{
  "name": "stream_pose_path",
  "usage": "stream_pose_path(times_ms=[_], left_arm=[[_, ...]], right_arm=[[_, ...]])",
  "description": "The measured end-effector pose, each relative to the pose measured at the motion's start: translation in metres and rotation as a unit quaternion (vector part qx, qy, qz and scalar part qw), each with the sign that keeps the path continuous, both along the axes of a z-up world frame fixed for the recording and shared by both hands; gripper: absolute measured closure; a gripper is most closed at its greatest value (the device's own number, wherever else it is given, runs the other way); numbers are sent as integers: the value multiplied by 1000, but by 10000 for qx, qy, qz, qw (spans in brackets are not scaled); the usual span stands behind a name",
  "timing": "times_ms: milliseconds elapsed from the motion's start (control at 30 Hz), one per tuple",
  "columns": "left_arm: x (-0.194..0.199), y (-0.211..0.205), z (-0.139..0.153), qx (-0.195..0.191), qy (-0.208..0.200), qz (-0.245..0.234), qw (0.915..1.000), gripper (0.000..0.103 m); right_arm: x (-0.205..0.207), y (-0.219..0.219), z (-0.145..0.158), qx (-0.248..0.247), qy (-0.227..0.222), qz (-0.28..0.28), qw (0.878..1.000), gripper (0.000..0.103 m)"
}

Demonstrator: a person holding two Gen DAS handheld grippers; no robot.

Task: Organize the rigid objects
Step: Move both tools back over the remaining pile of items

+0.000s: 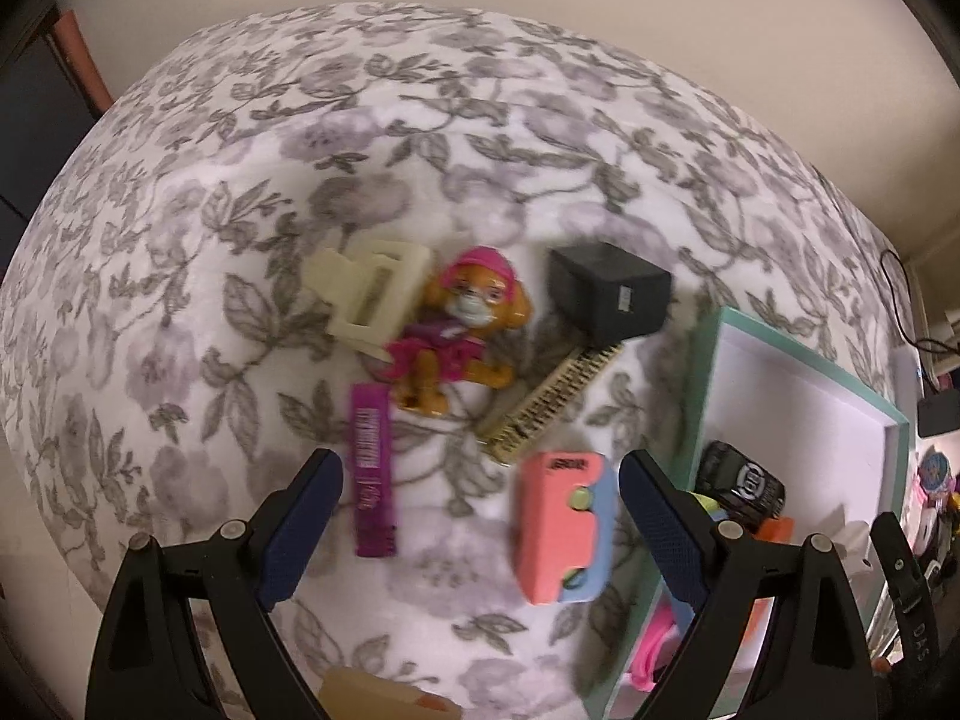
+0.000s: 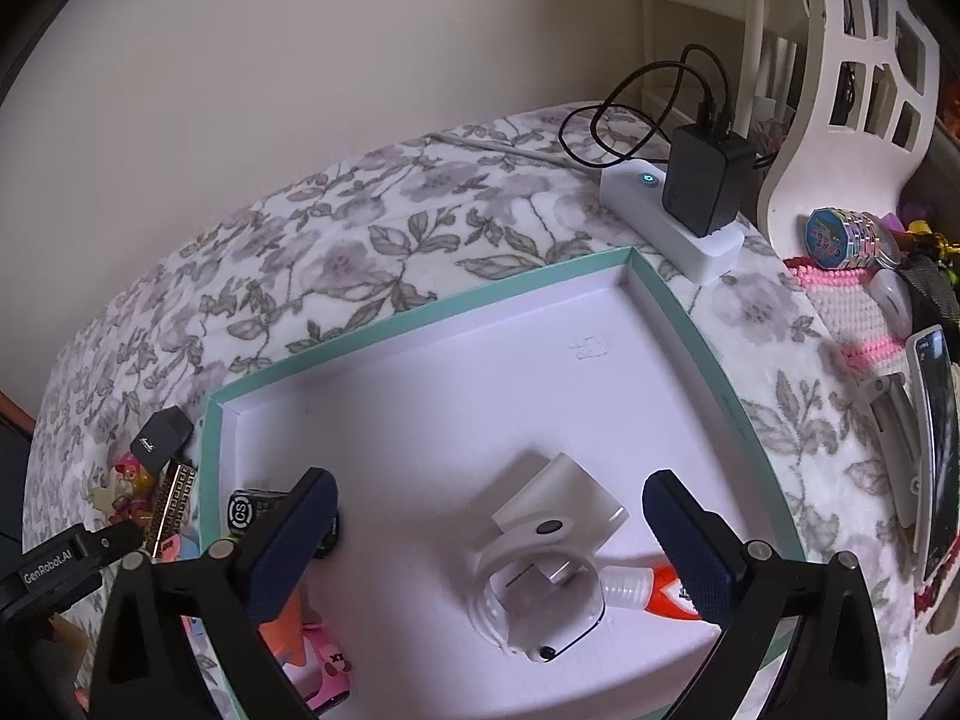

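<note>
Hovering over the loose toys on the floral blanket (image 1: 480, 138), the left gripper (image 1: 474, 516) has its jaws spread wide with nothing between the pads; the pink-and-blue plastic case (image 1: 564, 528) lies just inside its right finger and the purple bar (image 1: 373, 468) just inside its left one. The right gripper (image 2: 489, 534) stands spread to its widest above the teal-rimmed box lid (image 2: 666, 294), empty, with the white coiled device (image 2: 540, 588) resting on the lid floor between its fingers, touching an orange-capped tube (image 2: 654, 591).

The risk I see on the left: the case and the purple bar both sit within the jaw span, so closing carelessly could catch both or shove one aside. The gold comb (image 1: 549, 402) and dog figure (image 1: 456, 330) crowd close, and the soft blanket may let a thing tip under pressure. On the right, lifting away at a slant could snag the white device and drag it against the tube.
</note>
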State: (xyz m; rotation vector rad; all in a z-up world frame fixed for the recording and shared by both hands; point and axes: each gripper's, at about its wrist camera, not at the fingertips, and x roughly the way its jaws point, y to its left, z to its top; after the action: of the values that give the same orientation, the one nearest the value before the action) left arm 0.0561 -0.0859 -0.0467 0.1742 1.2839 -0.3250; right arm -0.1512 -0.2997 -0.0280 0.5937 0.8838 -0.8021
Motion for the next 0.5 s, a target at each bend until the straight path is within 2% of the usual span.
stream_pose_path(times_ms=[233, 400, 500], left_arm=[[26, 37, 1, -65, 186, 459, 9988, 9], [40, 65, 3, 152, 91, 816, 9965, 9], [46, 81, 6, 93, 91, 963, 9953, 9]], right_arm=[[20, 23, 8, 60, -177, 529, 9984, 0], [48, 53, 16, 164, -399, 985, 9942, 0], [68, 77, 16, 234, -439, 1290, 9904, 0]])
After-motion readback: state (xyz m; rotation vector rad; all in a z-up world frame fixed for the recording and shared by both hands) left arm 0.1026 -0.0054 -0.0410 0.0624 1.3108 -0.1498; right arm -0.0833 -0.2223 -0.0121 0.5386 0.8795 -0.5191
